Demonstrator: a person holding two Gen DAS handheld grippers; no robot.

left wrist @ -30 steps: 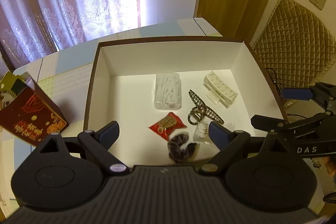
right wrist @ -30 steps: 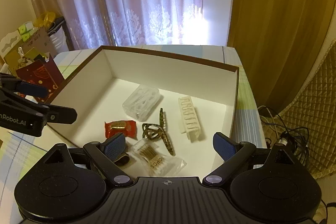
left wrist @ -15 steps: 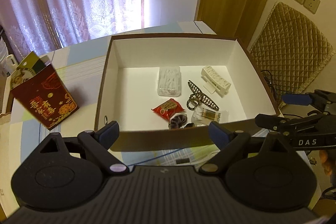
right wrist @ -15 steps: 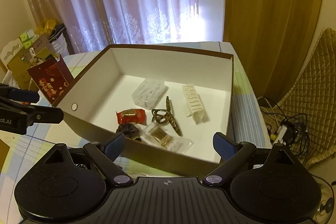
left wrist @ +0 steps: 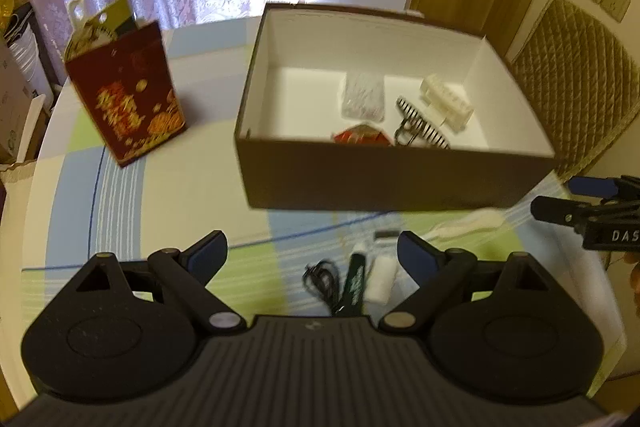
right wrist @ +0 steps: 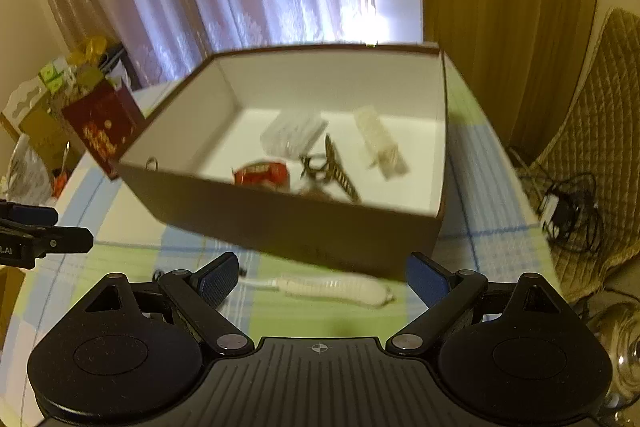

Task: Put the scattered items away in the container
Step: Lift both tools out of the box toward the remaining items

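Inside box (left wrist: 392, 183), red packet (left wrist: 362, 137), hair claw (left wrist: 420, 127), both grippers' fingers (left wrist: 208, 253) apart.

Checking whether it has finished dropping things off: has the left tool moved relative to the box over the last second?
Yes. The left tool has pulled back from over the box, toward the near table.

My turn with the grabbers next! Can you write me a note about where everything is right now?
Left gripper: open, empty, above the table.
Right gripper: open, empty.
In the box already: red packet, hair claw, clear case, white clip.
Left on the table: white toothbrush, green tube, white roll, black hair tie.
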